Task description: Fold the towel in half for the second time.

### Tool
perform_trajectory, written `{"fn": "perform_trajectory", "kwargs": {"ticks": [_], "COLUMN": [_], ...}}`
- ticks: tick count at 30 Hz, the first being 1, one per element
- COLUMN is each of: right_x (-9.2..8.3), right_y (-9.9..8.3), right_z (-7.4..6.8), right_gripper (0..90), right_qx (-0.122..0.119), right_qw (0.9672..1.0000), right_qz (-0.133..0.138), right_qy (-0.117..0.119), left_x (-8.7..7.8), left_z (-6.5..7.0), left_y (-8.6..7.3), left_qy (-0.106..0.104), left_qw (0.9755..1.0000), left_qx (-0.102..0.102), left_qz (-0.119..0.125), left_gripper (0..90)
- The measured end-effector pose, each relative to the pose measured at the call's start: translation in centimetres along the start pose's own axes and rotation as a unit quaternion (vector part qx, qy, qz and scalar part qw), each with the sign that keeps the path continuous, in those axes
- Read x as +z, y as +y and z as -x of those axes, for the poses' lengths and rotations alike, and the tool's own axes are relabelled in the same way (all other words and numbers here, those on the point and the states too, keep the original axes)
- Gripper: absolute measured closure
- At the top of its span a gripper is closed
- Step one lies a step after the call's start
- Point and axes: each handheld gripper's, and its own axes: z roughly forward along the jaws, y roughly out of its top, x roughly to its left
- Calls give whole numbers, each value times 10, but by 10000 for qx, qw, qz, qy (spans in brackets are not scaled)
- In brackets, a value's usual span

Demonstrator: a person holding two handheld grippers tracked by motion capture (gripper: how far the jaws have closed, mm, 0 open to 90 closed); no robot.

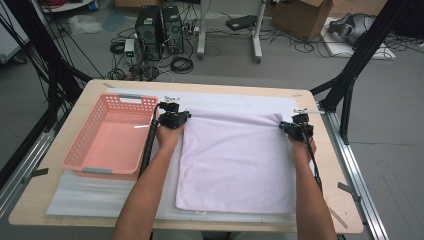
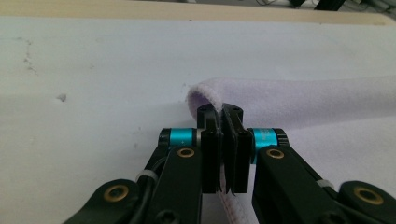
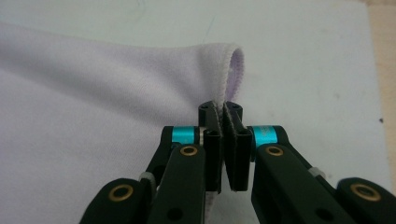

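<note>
A pale lilac towel (image 1: 235, 160) lies flat on the white mat, its far edge slightly bunched. My left gripper (image 1: 182, 118) is shut on the towel's far left corner; in the left gripper view the hemmed edge of the towel (image 2: 299, 100) runs down between the closed left gripper (image 2: 220, 112). My right gripper (image 1: 286, 125) is shut on the far right corner; the right gripper view has the stitched corner of the towel (image 3: 93, 93) standing up pinched in the right gripper (image 3: 220, 108). Both forearms reach in from the near side.
A pink plastic basket (image 1: 82, 155), with nothing in it, stands left of the towel on the white mat (image 1: 100, 197). The wooden table's edge (image 1: 345, 210) runs right of the towel. Black frame posts, cables and computer towers are on the floor beyond.
</note>
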Motion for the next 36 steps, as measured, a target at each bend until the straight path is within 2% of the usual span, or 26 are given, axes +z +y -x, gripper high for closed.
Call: {"fn": "perform_trajectory", "kwargs": {"ticks": [2,5,13,18,21,23,25,30,36], "right_x": [-4,-10,-40,-62,-75,-82,-90,-104,-115], "right_y": [2,4,11,10,7,5,3,-4,-21], "right_z": [1,1,-2,-3,-7,-9,-11,-16,-21], "right_gripper": [872,871,870,870,870,869,869,870,870], "right_qx": [126,127,-31,-154,-235,-250,-315,-479,-492], "right_qw": [9998,9996,9981,9968,9962,9961,9959,9953,9953], "right_qz": [119,215,490,584,625,599,596,580,541], "right_qy": [73,149,372,521,556,596,596,603,632], "left_x": [-1,-10,-33,-52,-64,-69,-77,-92,-107], "left_z": [-1,2,8,14,18,20,24,26,28], "left_y": [1,5,11,12,13,12,4,-9,-19], "left_qy": [-29,-106,-270,-416,-499,-523,-538,-687,-876], "left_qw": [10000,9999,9995,9986,9980,9976,9966,9956,9943], "left_qx": [-47,-1,126,174,311,367,579,584,540], "left_qz": [13,104,144,269,212,279,213,250,275], "left_gripper": [860,860,859,858,858,858,858,858,858]}}
